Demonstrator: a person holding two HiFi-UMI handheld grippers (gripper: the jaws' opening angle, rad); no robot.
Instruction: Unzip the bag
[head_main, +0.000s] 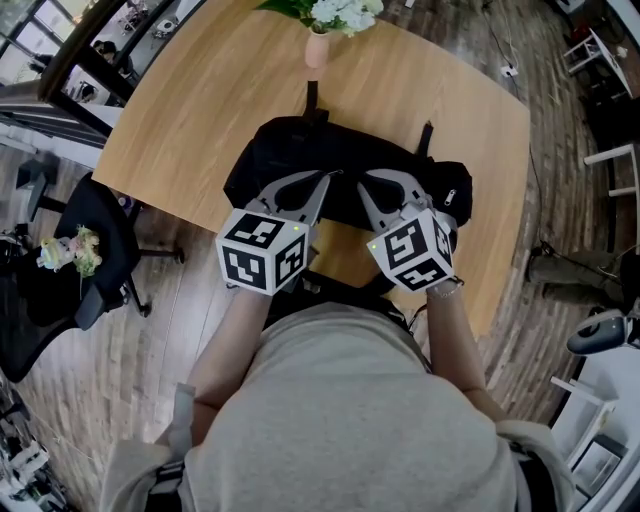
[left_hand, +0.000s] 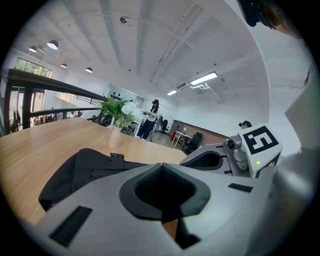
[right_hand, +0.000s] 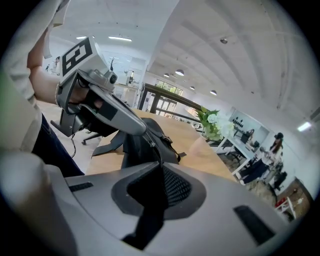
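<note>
The bag (head_main: 300, 150) lies on the table (head_main: 200, 110) toward its near edge, with the vase (head_main: 317, 47) behind it at the far edge. A chair (head_main: 90, 250) stands on the floor to the table's left.

The bag (head_main: 340, 170) is matt black cloth; the desk (head_main: 200, 110) is smooth pale wood with a soft sheen. The left tongs (head_main: 328, 177) and right tongs (head_main: 362, 179) are matt grey plastic.

Bright, even indoor light from ceiling lights (left_hand: 52, 44); shadows soft. Both gripper views bend strongly at the edges, corners black, nearest parts blurred.
</note>
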